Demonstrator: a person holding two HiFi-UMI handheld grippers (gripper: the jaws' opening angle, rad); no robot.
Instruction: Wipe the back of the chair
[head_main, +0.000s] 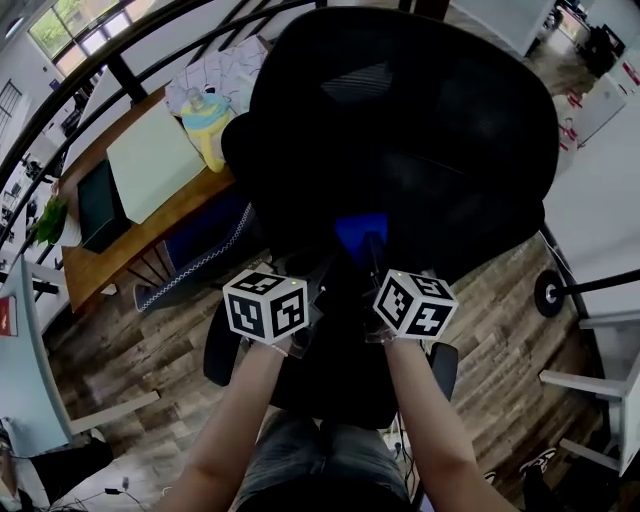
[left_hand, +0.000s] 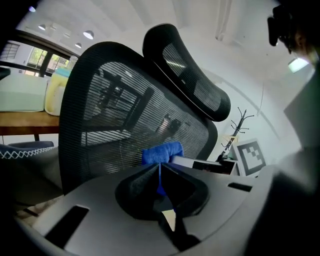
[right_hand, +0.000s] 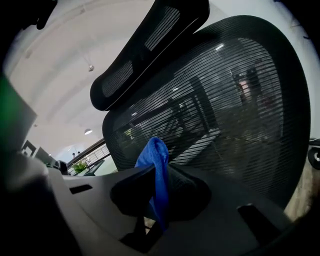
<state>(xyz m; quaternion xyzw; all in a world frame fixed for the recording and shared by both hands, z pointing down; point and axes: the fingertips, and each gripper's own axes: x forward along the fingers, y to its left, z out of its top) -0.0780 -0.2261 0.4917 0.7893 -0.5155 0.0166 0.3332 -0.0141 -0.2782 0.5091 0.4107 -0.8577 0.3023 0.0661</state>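
Wood flooring (head_main: 500, 330) is seen in the head view, with a desk (head_main: 110, 255) at 10 o'clock, missed by the right gripper view. The chair back (right_hand: 225, 100) stands upright, headrest (left_hand: 192, 75) at 12 o'clock. Left gripper (left_hand: 160, 186) and right gripper (right_hand: 156, 200) are each clamped on the blue cloth (right_hand: 156, 160) at its lower middle

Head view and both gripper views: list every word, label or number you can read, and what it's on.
No text is readable in any view.
Red sign at the left edge: too small to read.
Red-marked boxes, upper right: print blurred.
Marker cubes: square patterns only, no letters.
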